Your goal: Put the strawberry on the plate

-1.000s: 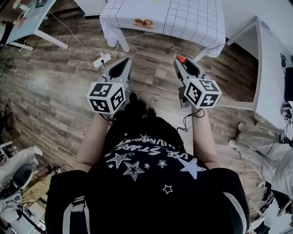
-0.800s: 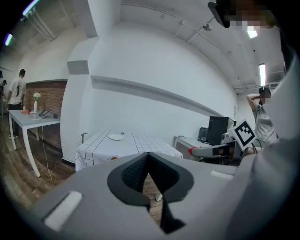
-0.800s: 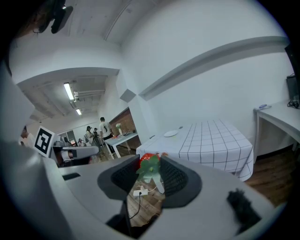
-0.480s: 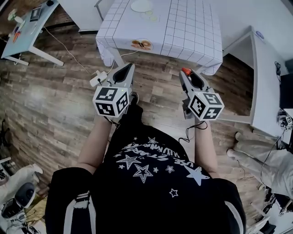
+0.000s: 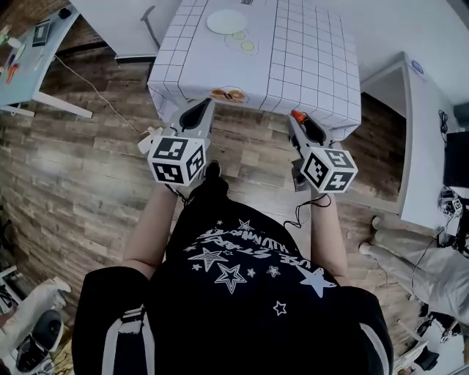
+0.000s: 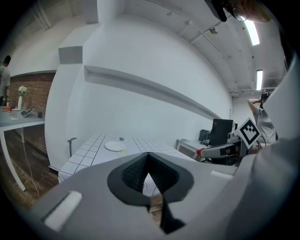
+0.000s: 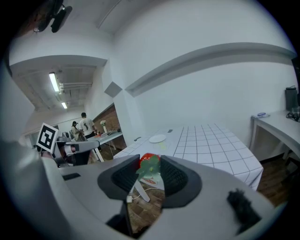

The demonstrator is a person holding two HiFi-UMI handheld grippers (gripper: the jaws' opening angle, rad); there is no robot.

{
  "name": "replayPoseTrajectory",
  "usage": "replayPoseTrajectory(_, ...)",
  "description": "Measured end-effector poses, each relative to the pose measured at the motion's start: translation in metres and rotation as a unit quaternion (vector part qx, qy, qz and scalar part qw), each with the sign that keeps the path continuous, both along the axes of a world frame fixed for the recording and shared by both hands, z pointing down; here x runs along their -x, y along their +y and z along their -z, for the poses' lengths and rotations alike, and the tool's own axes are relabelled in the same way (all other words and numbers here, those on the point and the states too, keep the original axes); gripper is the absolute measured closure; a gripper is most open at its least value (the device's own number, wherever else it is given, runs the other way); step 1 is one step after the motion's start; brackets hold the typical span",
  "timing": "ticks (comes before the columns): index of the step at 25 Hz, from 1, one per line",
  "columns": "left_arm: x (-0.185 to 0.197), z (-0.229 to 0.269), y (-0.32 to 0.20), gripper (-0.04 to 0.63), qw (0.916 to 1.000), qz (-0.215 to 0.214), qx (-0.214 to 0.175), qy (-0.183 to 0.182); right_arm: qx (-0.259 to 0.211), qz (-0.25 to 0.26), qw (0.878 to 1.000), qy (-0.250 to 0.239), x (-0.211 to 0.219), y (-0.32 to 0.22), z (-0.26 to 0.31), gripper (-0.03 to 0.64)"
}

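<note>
Right gripper [image 7: 150,165] half hides the strawberry [image 7: 147,157]; specks [image 5: 248,45] beside the plate [image 5: 226,20] are too small to tell

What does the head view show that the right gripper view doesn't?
Only the head view shows the person's black star shirt and bare arms. Only the right gripper view shows people standing far off, ceiling lights, and the green leaves of the strawberry. Both show the strawberry pinched in the fingers of the right gripper, the white plate on the checked table, and the left gripper.
</note>
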State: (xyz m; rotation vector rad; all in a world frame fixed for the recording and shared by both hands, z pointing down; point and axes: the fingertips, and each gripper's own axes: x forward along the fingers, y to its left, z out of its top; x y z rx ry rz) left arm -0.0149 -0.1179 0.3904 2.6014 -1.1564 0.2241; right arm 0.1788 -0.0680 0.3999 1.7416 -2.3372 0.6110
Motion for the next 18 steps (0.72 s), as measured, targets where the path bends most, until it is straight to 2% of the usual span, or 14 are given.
replayPoseTrajectory(6,0.019,-0.002,-0.046,0.587,1.0,-0.005,-0.001,0.001,0.016,-0.01,1.0,0.005,0.016,-0.043,-0.011,0.469)
replayPoseTrajectory(18,0.065,-0.016,-0.138,0.587,0.9995,-0.016,0.023,0.013,0.032,-0.016,0.999,0.017,0.066,-0.138,-0.008,0.469)
